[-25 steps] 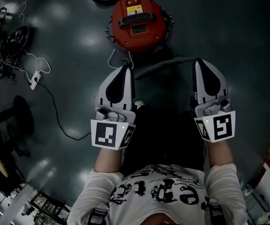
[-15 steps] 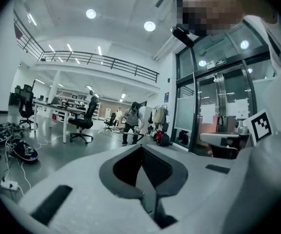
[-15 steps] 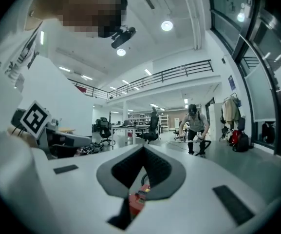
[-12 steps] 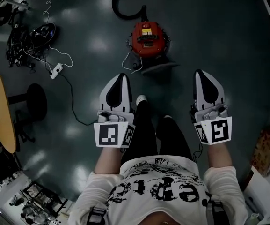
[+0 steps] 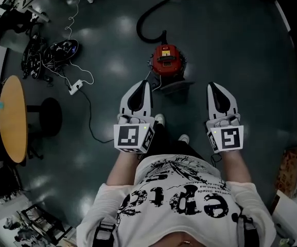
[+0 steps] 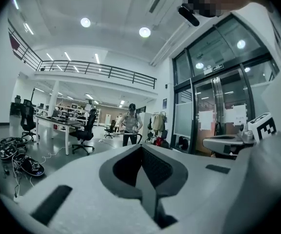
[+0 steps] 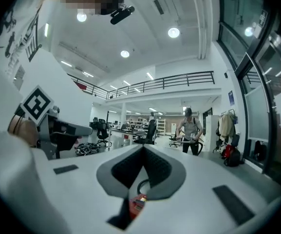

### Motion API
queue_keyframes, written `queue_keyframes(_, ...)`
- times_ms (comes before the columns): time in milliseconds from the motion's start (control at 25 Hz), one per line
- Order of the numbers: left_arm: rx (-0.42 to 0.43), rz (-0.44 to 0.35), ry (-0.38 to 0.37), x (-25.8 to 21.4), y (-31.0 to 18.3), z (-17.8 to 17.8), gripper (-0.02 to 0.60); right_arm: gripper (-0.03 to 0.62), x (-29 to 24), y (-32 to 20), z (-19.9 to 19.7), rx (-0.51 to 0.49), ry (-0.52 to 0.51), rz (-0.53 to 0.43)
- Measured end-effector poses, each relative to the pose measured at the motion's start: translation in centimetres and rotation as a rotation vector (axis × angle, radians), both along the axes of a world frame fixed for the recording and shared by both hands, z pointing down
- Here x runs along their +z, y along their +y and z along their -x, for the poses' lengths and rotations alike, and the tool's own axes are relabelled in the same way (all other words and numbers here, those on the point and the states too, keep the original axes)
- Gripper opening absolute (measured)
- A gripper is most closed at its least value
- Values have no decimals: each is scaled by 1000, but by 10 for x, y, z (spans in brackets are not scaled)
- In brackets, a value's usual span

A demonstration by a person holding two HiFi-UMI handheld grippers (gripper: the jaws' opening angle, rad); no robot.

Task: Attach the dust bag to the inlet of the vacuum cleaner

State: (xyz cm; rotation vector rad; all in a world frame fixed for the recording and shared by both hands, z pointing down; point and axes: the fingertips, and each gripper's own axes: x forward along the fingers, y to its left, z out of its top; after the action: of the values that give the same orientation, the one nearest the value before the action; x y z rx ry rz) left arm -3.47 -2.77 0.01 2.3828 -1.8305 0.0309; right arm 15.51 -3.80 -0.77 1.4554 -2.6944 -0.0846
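**Both tongs clenched and empty, vacuum cleaner far below on the floor**

Head view: The left tongs (image 5: pixel 145 84) and the right tongs (image 5: pixel 214 86) are held side by side in front of the torso, pointed toward the top of the frame. Both are clenched, and nothing is gripped in either. The red vacuum cleaner (image 5: pixel 169 60) stands on the dark floor (image 5: pixel 241 40) at upper centre, well apart from both tongs. Its black hose (image 5: pixel 149 20) curls away toward the top edge. A grey flat piece (image 5: pixel 176 86), possibly the dust bag, lies just below the vacuum cleaner; the inlet cannot be made out. With the tongs this far from the machine, it is judged that no step is in hand. A white power strip (image 5: pixel 76 86) and its dark cable (image 5: pixel 94 118) lie at left of centre, running toward the person's shoes. A cable heap (image 5: pixel 48 55), a round wooden desk (image 5: pixel 12 118) and a black stool (image 5: pixel 50 117) are set farther left, out of the way.

Left gripper view: The jaws are seen pressed together, with nothing between them. Beyond them an open office is shown, with office chairs (image 6: pixel 84 134), glass doors (image 6: pixel 223 116) at right and another person (image 6: pixel 130 123) standing at centre.

Right gripper view: The jaws meet at their tips, empty. Through the hollow behind the tips, a sliver of the red machine and its hose is glimpsed.
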Motion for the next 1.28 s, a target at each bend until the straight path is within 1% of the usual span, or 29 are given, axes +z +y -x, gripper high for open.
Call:
queue_keyframes(160, 1, -29, 12, -23, 16, 2, 5, 3, -17, 18, 7, -19, 20, -19)
queue_keyframes(280, 18, -34, 10, -28, 22, 0, 5, 3, -18, 22, 10, -25, 30, -19)
queue_keyframes(400, 75, -33, -19, -24, 20, -11, 3, 3, -9, 17, 11, -20, 40, -5)
queue_keyframes(520, 101, -59, -50, -29, 19, -16, 5, 3, -5, 15, 19, -38, 43, -4)
queue_keyframes(600, 96, -71, -63, -31, 18, -16, 5, 3, -4, 14, 24, -51, 45, -1)
queue_keyframes(840, 82, -70, -66, -38, 22, -9, 5, 3, -11, 16, 27, -53, 39, 9)
queue_keyframes(1000, 58, -74, -86, -40, 16, -4, 5, 2, -14, 9, 19, -17, 22, 13)
queue_keyframes(1280, 49, -71, -101, -32, 8, -7, 5, 3, -4, 1, 9, -16, 30, 21)
